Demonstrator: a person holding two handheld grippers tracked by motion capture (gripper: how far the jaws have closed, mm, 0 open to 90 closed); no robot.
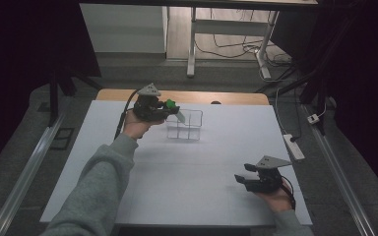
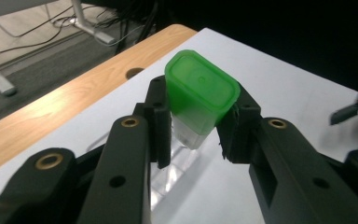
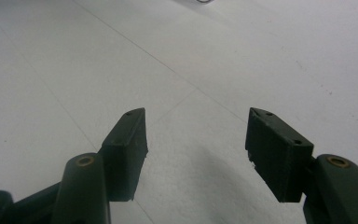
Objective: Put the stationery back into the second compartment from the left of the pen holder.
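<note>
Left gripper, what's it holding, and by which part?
The left gripper holds a small clear container by its green cap.

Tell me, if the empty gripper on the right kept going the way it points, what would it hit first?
Probably nothing soon: the right gripper points low across the bare white table, jaws open and empty. The way looks free, though depth is hard to judge.

Lab/test room: white-covered counter [image 1: 187, 167]; beyond it, desk legs [image 1: 192, 44], loose floor cables [image 1: 236, 46]; power strip [image 1: 294, 146] beside counter.
</note>
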